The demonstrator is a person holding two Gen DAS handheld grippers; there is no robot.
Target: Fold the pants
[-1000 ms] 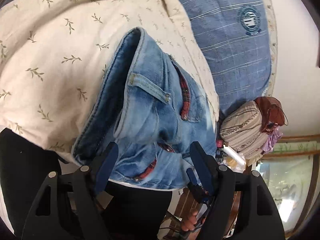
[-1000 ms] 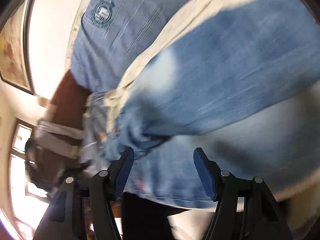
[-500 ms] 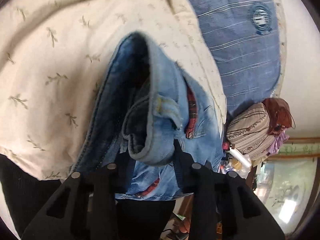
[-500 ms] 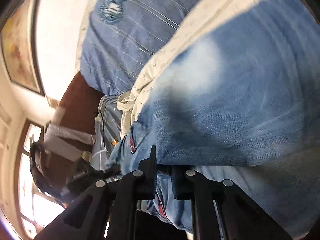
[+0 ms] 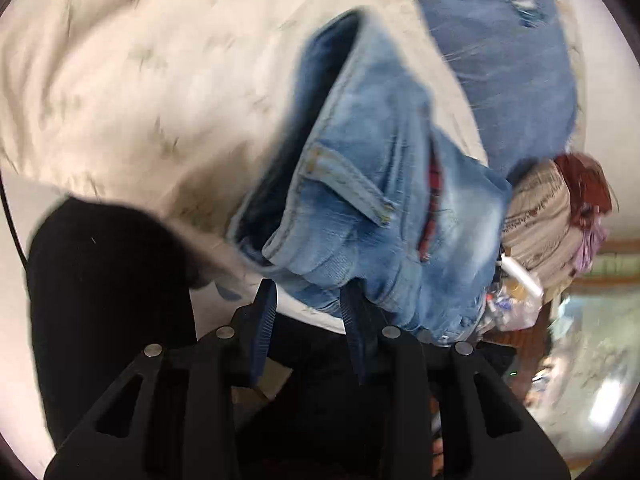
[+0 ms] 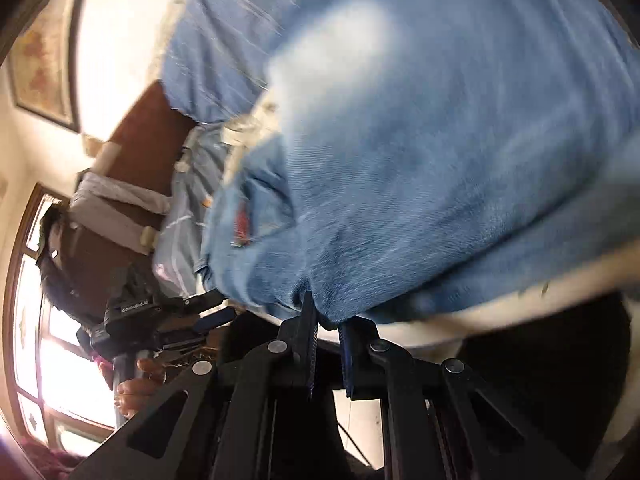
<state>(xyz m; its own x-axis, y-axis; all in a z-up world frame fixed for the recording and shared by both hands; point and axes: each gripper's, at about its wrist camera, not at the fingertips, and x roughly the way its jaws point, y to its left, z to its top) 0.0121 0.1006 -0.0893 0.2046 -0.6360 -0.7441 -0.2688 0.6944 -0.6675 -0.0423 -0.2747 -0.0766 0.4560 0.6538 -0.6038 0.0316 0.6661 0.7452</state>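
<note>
The jeans lie on the bed, near edge lifted. My left fingers and right fingers, narrowed, pinch denim there, ready for folding it away, I judge.

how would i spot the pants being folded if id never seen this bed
On the cream leaf-print bedspread, below the striped blue pillow, lie the jeans. They alone are faded light denim, with red plaid pocket trim.
</note>
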